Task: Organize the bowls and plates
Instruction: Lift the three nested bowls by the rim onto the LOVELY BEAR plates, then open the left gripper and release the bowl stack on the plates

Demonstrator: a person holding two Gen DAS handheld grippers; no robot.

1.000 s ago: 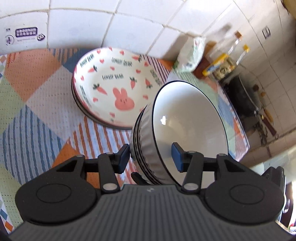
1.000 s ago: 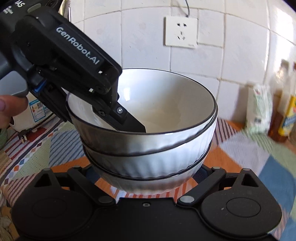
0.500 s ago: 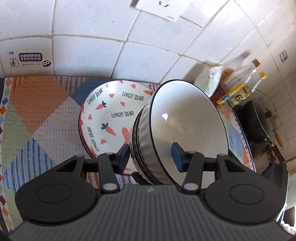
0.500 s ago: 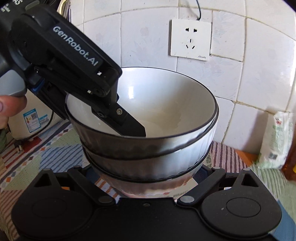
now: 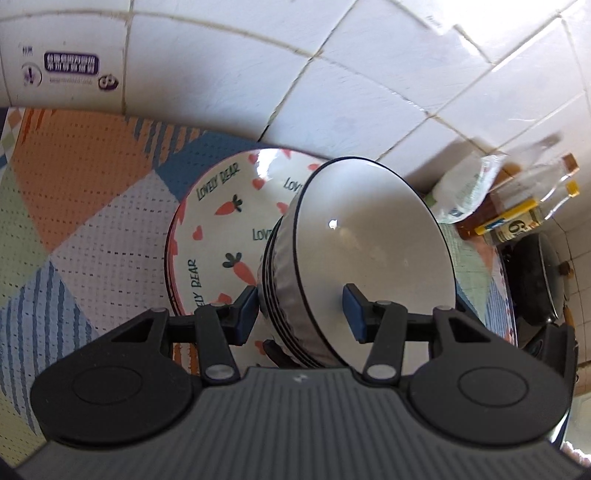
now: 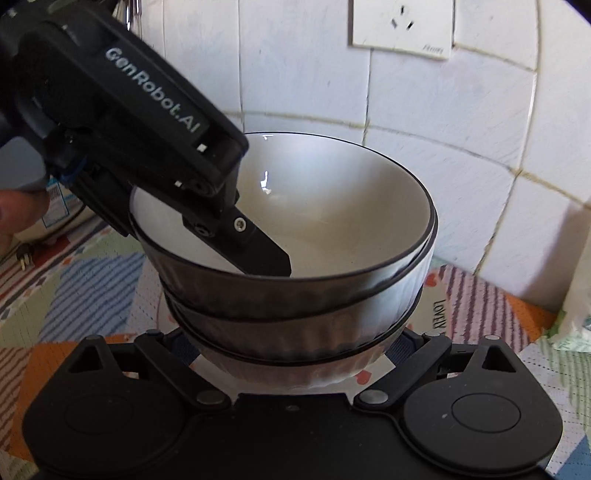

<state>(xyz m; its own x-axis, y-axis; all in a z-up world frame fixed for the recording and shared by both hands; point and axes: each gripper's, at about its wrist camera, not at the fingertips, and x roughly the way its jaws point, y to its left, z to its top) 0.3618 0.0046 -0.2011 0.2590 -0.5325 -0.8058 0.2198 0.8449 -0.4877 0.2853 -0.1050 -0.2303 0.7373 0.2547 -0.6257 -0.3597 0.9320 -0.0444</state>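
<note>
A stack of white ribbed bowls with black rims [image 5: 369, 240] [image 6: 332, 221] hangs tilted over a stack of "Lovely Bear" carrot plates [image 5: 218, 229] [image 6: 439, 314]. My left gripper [image 5: 300, 314] is shut on the stack's wall, one blue pad outside and one inside the top bowl. Its inner finger [image 6: 258, 254] shows inside the bowl in the right wrist view. My right gripper [image 6: 295, 350] clasps the lowest bowl from both sides near its base. Its fingertips are hidden behind the bowl.
A patchwork cloth [image 5: 74, 206] covers the counter against a white tiled wall with a socket [image 6: 402, 29]. A white bag [image 5: 465, 188], oil bottles [image 5: 517, 221] and a black wok [image 5: 535, 273] stand at the right. A white appliance [image 6: 55, 210] sits at the left.
Both grippers have carried the bowl stack toward the wall and a little lower. It now hangs over the carrot plates, which were beside it before. The grips have not changed.
</note>
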